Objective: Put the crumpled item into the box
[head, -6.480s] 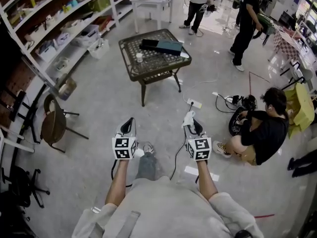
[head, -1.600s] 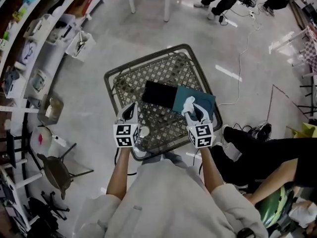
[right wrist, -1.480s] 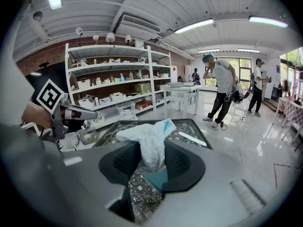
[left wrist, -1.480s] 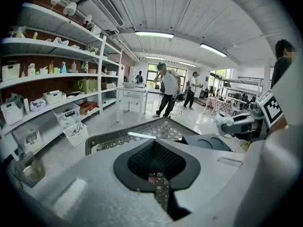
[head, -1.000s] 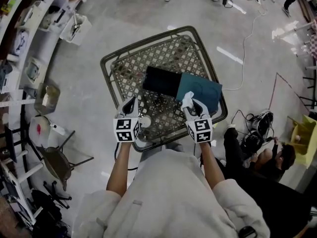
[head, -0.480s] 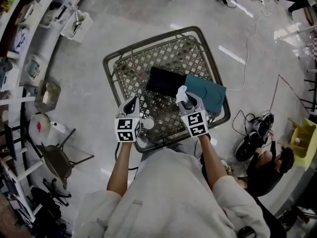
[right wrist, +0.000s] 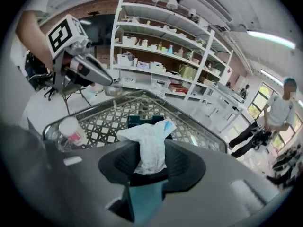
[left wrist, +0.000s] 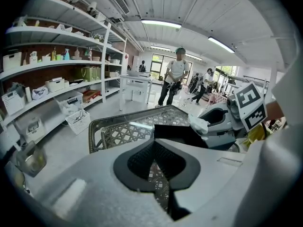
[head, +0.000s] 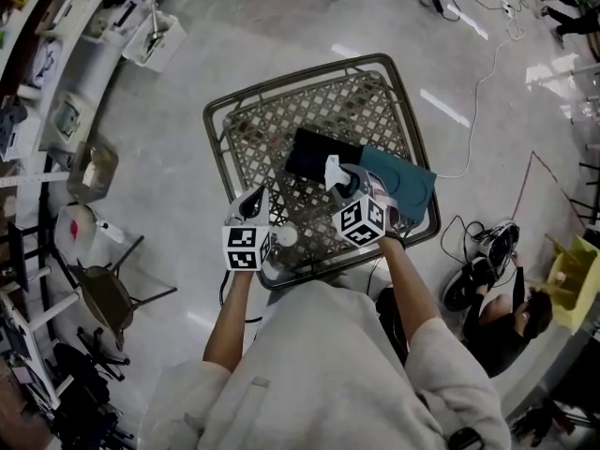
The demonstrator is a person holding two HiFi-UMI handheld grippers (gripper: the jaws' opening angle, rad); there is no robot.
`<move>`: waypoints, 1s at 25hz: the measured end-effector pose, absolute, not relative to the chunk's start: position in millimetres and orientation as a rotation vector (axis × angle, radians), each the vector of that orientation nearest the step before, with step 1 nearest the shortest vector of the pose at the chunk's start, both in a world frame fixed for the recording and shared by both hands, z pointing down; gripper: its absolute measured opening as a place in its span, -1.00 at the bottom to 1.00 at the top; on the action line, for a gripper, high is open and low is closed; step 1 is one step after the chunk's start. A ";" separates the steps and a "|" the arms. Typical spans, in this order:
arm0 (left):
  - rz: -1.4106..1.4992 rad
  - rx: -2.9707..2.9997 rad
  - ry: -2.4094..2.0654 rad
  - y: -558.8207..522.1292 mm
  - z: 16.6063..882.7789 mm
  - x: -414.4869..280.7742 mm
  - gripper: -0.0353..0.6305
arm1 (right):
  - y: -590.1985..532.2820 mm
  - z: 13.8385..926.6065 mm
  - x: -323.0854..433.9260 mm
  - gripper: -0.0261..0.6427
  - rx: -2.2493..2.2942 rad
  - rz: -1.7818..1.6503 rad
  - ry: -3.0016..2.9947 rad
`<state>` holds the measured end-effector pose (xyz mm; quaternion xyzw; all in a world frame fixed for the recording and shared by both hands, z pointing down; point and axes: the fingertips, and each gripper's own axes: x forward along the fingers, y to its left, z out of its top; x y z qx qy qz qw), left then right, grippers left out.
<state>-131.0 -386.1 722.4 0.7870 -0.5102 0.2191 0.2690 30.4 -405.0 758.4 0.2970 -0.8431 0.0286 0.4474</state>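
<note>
The right gripper (head: 339, 178) is clamping the crumpled item (right wrist: 147, 145), a white, wrinkled wad with a pale blue edge that is sticking up between the pads. The wad is hanging over the spot where the right end of the dark open box (head: 307, 148) is meeting the teal lid (head: 411, 186) on the lattice table (head: 217, 120). The left gripper (head: 253, 202) is holding its jaws together on nothing, near a white-capped bottle (head: 284, 237) whose red label is too small to read. Each gripper cube is showing black-and-white square markers. Since half a second ago, the right gripper has been shifting left, toward the box.
</note>
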 end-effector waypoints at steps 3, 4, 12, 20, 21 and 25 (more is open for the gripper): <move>0.588 2.111 -1.391 -387.5 723.5 -136.6 -0.88 | -405.8 767.5 22.6 -0.50 0.617 -0.073 -2.037; 0.586 2.107 -1.397 -387.8 723.4 -138.3 -0.88 | -405.8 770.6 20.3 -0.50 0.581 -0.113 -2.022; 0.579 2.080 -1.423 -388.5 724.9 -149.0 -0.88 | -421.5 801.9 1.5 -0.50 0.454 -0.121 -1.959; 0.576 2.043 -1.450 -388.1 729.1 -164.7 -0.88 | -441.1 837.6 -17.5 -0.50 0.383 -0.025 -1.903; 0.575 2.039 -1.450 -386.6 729.7 -165.3 -0.88 | -441.0 843.5 -17.5 -0.50 0.369 -0.017 -1.890; 0.573 2.030 -1.449 -383.3 732.0 -165.2 -0.88 | -439.1 866.7 -11.0 -0.49 0.318 0.010 -1.831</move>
